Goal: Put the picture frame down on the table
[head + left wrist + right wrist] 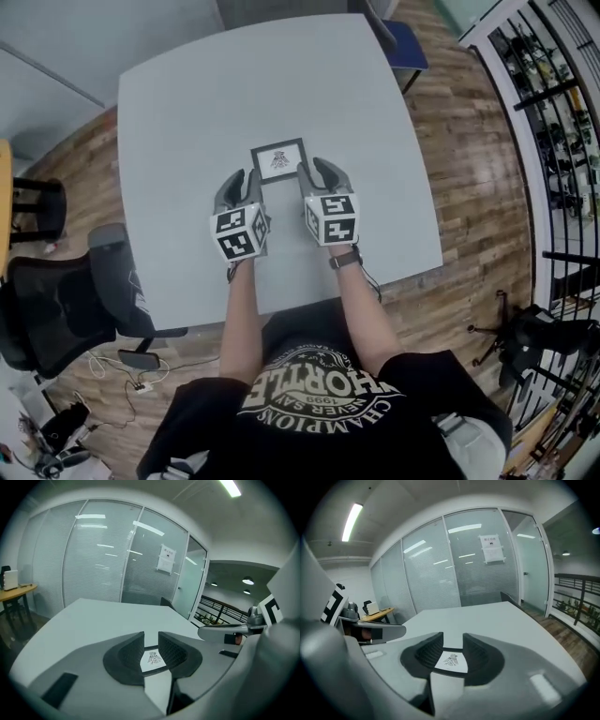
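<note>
Between the jaws of the left gripper [151, 641] only a narrow strip of the picture frame [152, 658] shows; its two sides are hidden behind the jaws. The right gripper [453, 643] hides it in the same way. The drawing [278, 160] inside the frame is too small to tell. The notice [491, 548] on the glass wall, far beyond the grippers, is too small to read.

One picture frame [278, 160] on one surface [187, 103]. Two grippers: left gripper [242, 178], right gripper [317, 170]. Two chairs: black chair [56, 305] off the near-left corner, blue chair [405, 44] off the far-right corner.
</note>
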The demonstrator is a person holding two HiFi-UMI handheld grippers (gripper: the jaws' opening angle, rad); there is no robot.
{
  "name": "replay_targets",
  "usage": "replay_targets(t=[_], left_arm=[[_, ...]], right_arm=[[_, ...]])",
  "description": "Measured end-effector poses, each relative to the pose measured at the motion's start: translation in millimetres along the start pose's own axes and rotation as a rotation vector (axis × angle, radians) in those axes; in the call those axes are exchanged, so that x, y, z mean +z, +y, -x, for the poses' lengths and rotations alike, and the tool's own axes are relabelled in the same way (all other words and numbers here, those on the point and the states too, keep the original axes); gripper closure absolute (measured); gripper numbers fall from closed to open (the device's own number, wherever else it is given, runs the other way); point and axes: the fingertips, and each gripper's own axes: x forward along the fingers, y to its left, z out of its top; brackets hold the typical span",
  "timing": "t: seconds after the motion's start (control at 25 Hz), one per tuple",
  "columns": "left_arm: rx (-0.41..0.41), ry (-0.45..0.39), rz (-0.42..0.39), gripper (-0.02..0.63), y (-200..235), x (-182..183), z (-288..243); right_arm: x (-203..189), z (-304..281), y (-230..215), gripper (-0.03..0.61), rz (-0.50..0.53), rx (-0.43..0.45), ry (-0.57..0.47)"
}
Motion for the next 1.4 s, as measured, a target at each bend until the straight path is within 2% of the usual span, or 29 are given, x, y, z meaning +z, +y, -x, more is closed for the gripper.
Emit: replay_targets(t=[0.32,0.64,0.84,1.04,1.24,1.4], left_arm=[[0.028,-0.187,-0.084,0.529,-7,58,88],[0.053,-0.328,-0.121,0.573,-12,88,164],[0.041,-0.359,-0.121,0.603,-22,95,193],[0.031,-0.42,-0.096,0.606,-26,97,215],[0.019,-0.43,-0.106,0.606,-32,97,226],[-0.028,-0.457,-0.101,0.608,-38,101,228]], right_arm=[[61,76,22,0.491,0.105,-0.021,-0.179],[96,145,31,0.558,0.123,-0.058,-0.318],[105,174,46,0.578,0.155,-0.059,-0.354],[107,192,55,0.58,0.176,-0.059,-0.377],[110,204,56,0.58,0.175,-0.071,-0.397],[109,201,58,0.58,0.175,-0.065,-0.394]])
